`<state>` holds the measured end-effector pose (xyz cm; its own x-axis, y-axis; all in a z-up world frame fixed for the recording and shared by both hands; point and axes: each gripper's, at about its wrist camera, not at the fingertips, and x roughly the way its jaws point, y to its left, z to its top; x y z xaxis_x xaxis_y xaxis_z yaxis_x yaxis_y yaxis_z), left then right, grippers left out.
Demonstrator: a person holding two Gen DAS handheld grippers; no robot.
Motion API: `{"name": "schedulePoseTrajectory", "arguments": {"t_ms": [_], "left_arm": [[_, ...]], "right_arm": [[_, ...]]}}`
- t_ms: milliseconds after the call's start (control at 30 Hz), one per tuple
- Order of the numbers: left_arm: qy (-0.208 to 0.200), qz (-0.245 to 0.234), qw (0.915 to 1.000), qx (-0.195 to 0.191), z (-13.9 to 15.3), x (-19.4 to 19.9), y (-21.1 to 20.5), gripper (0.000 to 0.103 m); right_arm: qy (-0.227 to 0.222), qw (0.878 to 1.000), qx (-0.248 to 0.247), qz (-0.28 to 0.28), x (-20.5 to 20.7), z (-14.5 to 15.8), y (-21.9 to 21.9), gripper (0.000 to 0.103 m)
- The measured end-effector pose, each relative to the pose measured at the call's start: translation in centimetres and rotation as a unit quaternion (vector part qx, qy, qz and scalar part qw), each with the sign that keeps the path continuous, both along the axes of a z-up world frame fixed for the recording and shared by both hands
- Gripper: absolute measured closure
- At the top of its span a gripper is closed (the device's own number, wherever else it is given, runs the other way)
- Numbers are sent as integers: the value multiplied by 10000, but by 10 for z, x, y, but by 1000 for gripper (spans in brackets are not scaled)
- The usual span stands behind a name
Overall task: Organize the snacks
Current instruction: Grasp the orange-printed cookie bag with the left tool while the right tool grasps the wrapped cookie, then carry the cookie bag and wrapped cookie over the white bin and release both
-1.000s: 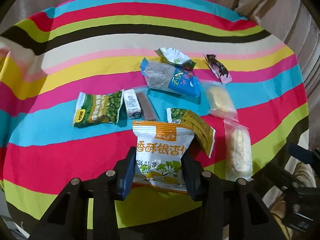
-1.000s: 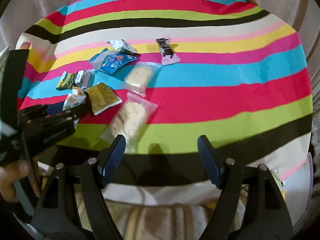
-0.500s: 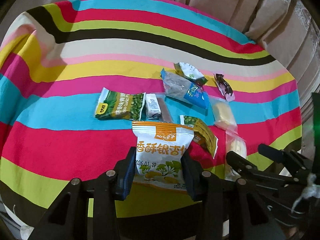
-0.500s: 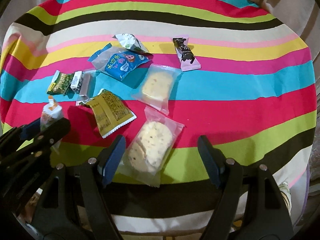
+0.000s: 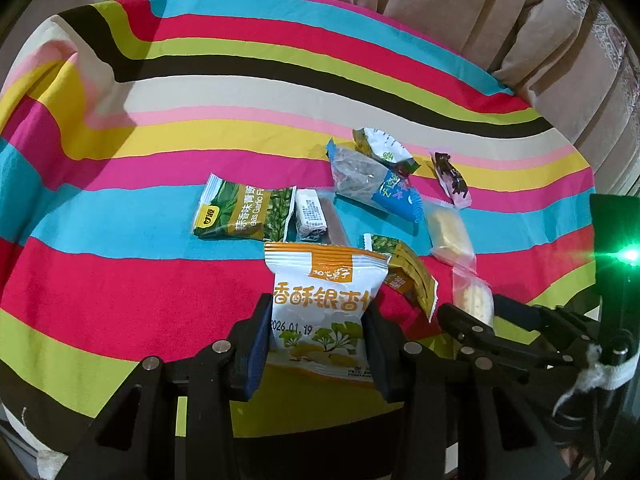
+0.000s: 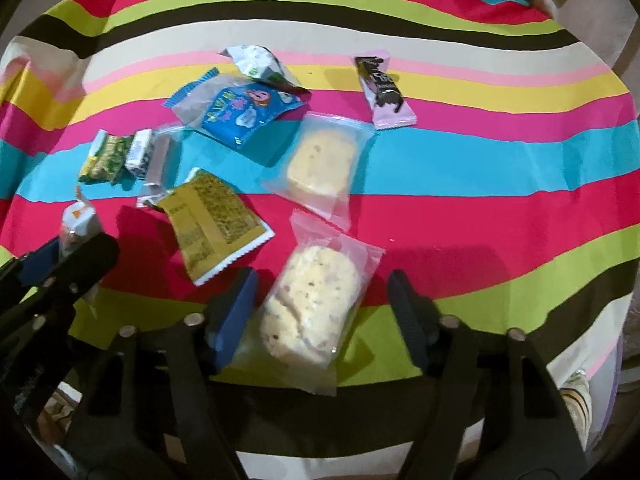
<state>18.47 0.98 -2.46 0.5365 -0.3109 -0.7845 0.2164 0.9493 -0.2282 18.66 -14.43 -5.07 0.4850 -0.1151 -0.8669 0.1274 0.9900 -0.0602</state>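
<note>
Left gripper (image 5: 316, 332) pinching the white-and-orange snack bag (image 5: 320, 308) above the striped cloth (image 5: 120, 208).

Beyond it lie a green pea packet (image 5: 240, 212), a small wrapped bar (image 5: 316, 220) touching it, a blue packet (image 5: 372, 180), a pink-and-brown candy (image 5: 450, 178) and a clear-wrapped cookie (image 5: 448, 232); the right gripper (image 5: 476, 316) straddles another cookie (image 5: 474, 296).

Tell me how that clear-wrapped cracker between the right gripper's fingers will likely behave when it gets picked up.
The cracker packet looks light, mostly thin clear film around a flat round cracker. The loose film ends will probably crumple, so the open right gripper should close on the cracker itself. The cracker looks crumbly, so a hard squeeze may break it. The glossy film could also slip.
</note>
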Motion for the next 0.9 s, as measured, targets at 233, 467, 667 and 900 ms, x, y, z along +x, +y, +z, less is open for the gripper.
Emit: {"name": "schedulePoseTrajectory", "arguments": {"t_ms": [233,467,667,900], "left_arm": [[-97,63,9999,50,4,-3,-2,60],[-227,157,9996,43,11,-14,-3,60],[-325,165,9993,9,19,-31,-8,60],[-376,111,9992,-126,26,-55,-21,60]], "right_arm": [[-41,10000,54,43,-3,1,1,62],[-211,9997,112,31,-21,15,-2,62],[-346,9992,187,-7,-40,26,-10,62],[-480,9985,267,-56,-61,36,-20,62]]}}
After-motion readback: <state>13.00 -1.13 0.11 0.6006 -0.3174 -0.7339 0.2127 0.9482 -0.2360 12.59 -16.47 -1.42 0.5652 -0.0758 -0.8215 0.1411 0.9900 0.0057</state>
